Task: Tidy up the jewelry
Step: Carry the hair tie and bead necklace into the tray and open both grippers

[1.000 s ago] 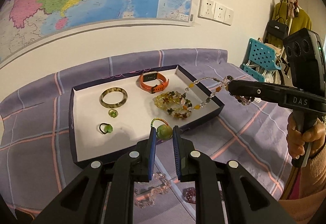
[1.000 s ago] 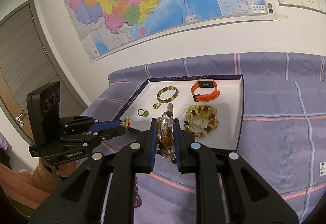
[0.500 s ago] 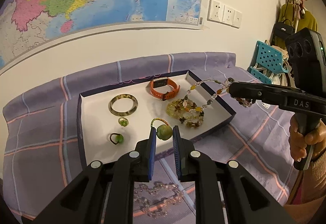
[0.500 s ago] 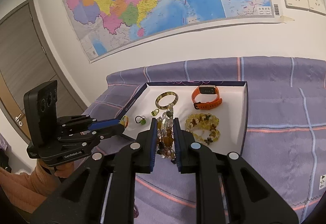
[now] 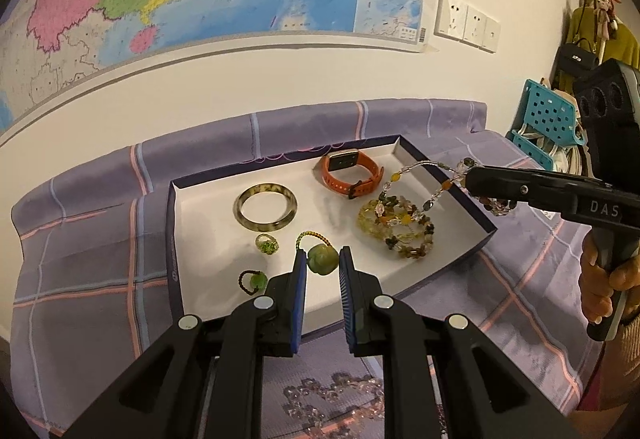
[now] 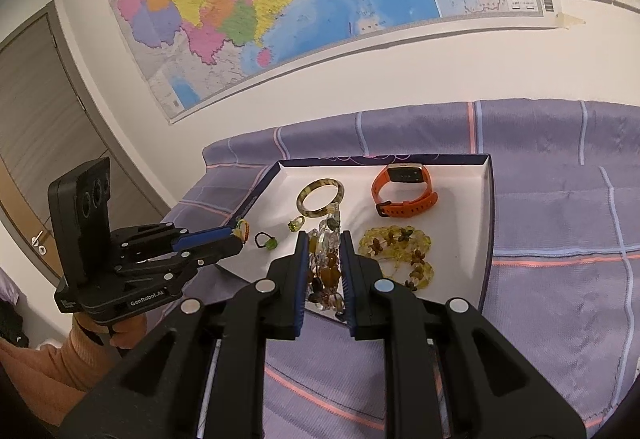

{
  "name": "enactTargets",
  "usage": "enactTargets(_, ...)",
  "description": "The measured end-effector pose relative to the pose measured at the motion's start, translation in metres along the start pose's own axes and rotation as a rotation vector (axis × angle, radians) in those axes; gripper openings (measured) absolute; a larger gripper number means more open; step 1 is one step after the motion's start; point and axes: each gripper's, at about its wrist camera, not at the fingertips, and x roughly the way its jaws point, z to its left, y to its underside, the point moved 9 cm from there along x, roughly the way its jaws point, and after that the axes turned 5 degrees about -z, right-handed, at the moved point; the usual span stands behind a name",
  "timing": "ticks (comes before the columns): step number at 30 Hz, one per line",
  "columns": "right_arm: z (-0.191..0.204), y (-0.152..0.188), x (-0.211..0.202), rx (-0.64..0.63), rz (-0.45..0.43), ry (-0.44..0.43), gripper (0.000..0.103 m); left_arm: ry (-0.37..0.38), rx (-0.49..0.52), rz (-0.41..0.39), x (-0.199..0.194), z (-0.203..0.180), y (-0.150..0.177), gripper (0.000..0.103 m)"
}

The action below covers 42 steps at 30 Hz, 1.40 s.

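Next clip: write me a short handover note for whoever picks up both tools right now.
Left tool: shut on the green bead pendant with braided cord, held over the white tray's front.
Right tool: shut on the mixed-stone beaded strand, above the tray.
Already in the tray: mottled green bangle, orange watch, yellow beaded bracelets, two green rings.
Left: set both down; clear bead strand lies on the purple cloth.

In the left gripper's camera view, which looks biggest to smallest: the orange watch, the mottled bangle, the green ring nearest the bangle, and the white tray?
1. White tray, by far.
2. Mottled bangle and orange watch: look alike, so unranked.
3. Green ring, smallest.
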Motion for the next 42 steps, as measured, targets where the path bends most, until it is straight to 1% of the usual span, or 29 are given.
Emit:
enactTargets(5, -0.006, 0.002, 0.012, 0.011, 0.019, 0.009, 0.016, -0.016, -0.006, 0.018, 0.008, 0.005, 0.002, 0.014)
enactTargets(10, -0.010, 0.005, 0.024, 0.023, 0.037, 0.012, 0.016, -0.009, -0.020, 0.039, 0.017, 0.009, 0.003, 0.014)
enactTargets(13, -0.011, 0.004, 0.028, 0.027, 0.042, 0.012, 0.016, -0.018, -0.017, 0.046, 0.020, 0.011, 0.003, 0.014)
enactTargets(32, -0.020, 0.002, 0.045, 0.060, 0.057, 0.020, 0.016, -0.041, -0.024, 0.084, 0.036, 0.019, 0.005, 0.015)
enactTargets(42, -0.031, 0.007, 0.055, 0.078, 0.077, 0.043, 0.016, -0.058, -0.024, 0.123, 0.051, 0.023, 0.009, 0.015)
